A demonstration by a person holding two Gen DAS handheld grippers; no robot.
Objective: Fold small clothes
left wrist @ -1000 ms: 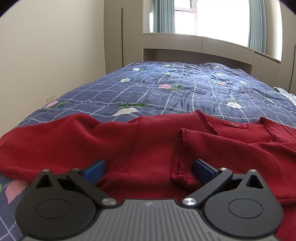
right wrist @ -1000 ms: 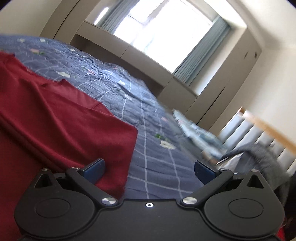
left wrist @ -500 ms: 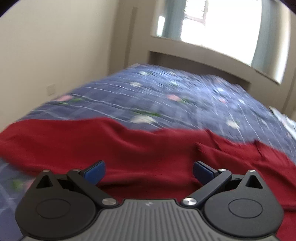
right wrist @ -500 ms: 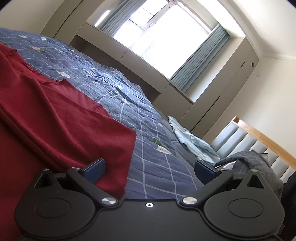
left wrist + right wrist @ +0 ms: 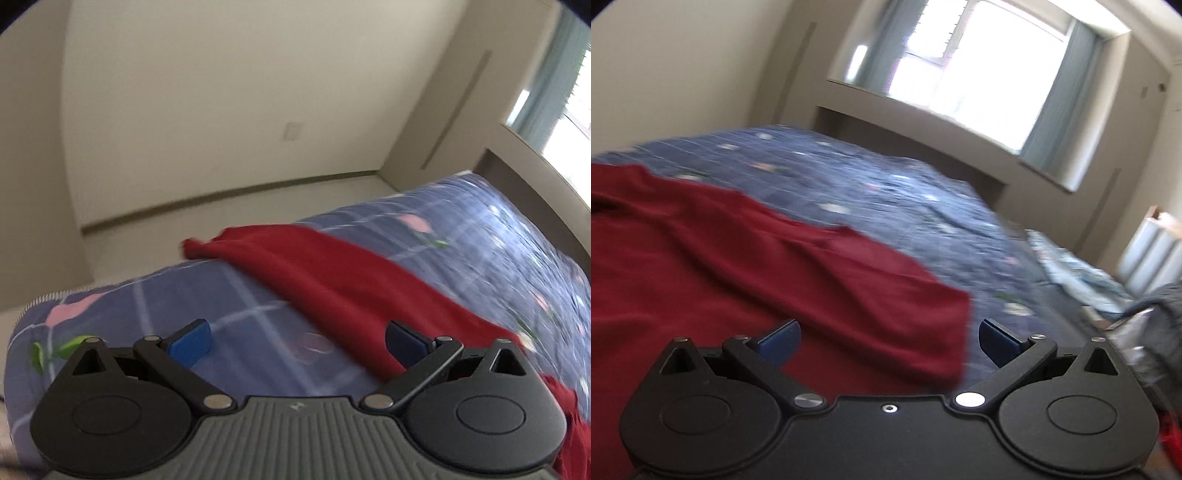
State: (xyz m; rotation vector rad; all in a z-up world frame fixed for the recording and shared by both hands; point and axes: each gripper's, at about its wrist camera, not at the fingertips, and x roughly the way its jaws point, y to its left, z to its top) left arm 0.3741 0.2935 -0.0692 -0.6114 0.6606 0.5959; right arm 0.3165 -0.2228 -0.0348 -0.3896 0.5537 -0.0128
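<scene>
red garment point(image 5: 738, 266) lies on quilt point(image 5: 886, 184), both grippers' jaws spread.

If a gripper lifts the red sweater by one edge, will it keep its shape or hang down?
The red sweater will probably hang limp: it lies in soft folds on the quilt. Its sleeve already drapes toward the bed's edge, so it may slide.
</scene>
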